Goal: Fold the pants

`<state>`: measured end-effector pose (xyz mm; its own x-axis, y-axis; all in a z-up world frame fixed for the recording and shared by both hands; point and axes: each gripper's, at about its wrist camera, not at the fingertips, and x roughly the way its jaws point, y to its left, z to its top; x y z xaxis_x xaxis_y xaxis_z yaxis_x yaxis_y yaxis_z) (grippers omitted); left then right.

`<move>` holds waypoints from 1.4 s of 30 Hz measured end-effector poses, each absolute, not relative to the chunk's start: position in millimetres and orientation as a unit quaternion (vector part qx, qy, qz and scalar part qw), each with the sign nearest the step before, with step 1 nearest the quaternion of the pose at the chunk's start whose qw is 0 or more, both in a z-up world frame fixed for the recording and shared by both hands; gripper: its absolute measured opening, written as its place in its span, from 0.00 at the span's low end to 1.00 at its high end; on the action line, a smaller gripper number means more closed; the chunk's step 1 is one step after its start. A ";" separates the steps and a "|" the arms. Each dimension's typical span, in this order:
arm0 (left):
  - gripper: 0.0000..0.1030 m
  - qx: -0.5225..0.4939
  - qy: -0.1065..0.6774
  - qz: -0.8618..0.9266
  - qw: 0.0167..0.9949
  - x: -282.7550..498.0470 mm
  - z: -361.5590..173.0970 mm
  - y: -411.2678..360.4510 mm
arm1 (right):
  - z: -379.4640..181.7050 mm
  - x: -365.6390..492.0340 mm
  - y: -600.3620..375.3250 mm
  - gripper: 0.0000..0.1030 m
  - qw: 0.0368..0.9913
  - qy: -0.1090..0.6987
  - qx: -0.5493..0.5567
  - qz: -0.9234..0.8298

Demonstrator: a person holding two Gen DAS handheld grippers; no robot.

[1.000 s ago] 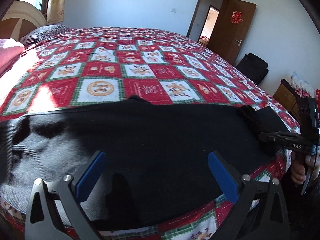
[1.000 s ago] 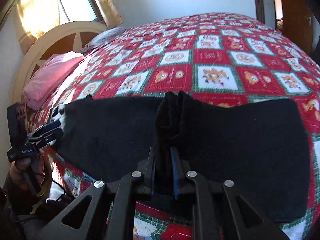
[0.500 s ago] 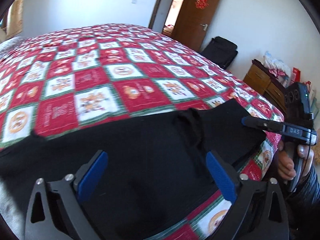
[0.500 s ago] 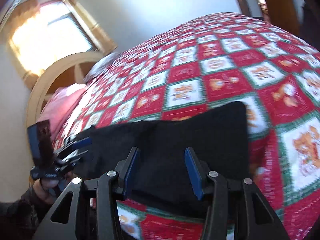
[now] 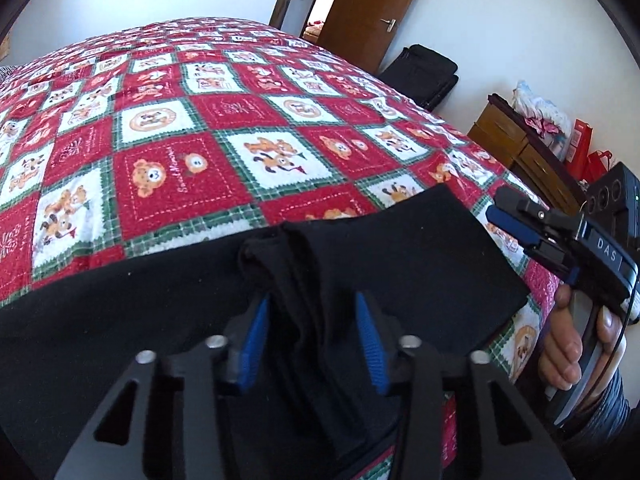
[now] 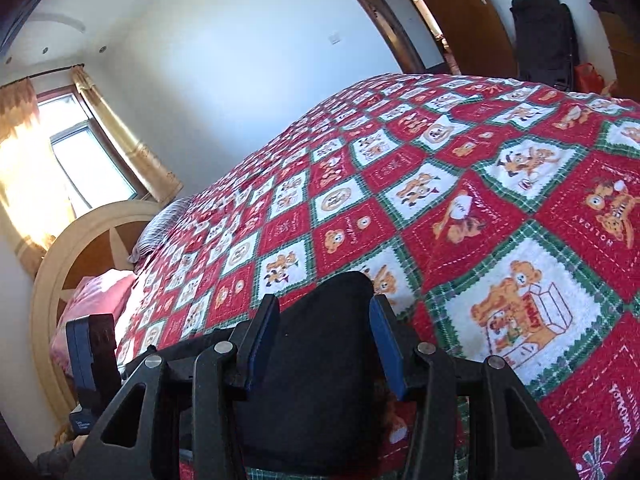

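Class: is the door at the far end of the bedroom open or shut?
Open: the brown door is swung inward, showing the bright doorway beside it.

**Two wrist cameras, one bed edge**

Your left wrist view looks out between its own fingers (image 5: 372, 344), tilted down, close over the black pants (image 5: 120, 320) at the near bed (image 5: 180, 120) edge, facing the door (image 5: 372, 8). Your right wrist view sits just as close but rolled, facing the headboard (image 6: 80, 248) and window (image 6: 92, 160). Both share the quilt and pants. Each catches the other: right gripper (image 5: 520, 220) at the left view's right side, left gripper's body low-left in the right view.
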<state>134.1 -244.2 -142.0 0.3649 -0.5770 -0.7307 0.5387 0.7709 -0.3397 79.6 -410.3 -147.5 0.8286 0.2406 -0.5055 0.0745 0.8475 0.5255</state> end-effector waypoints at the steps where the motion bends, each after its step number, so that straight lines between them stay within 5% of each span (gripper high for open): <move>1: 0.24 -0.024 0.455 -0.340 0.823 135.1 -142.8 -245.4 | -149.1 79.7 -410.9 0.48 0.917 0.289 0.272 0.041; 9: 0.13 -0.054 0.440 -0.347 0.827 131.2 -132.7 -228.9 | -151.5 76.2 -415.1 0.49 0.920 0.279 0.275 0.028; 36: 0.13 -0.108 0.438 -0.262 0.853 132.8 -139.5 -138.2 | -143.8 61.8 -308.1 0.50 0.931 0.298 0.096 0.189; 42: 0.15 -0.076 0.434 -0.248 0.863 133.9 -145.9 -145.2 | -181.0 86.5 -312.6 0.50 0.903 0.394 0.091 0.146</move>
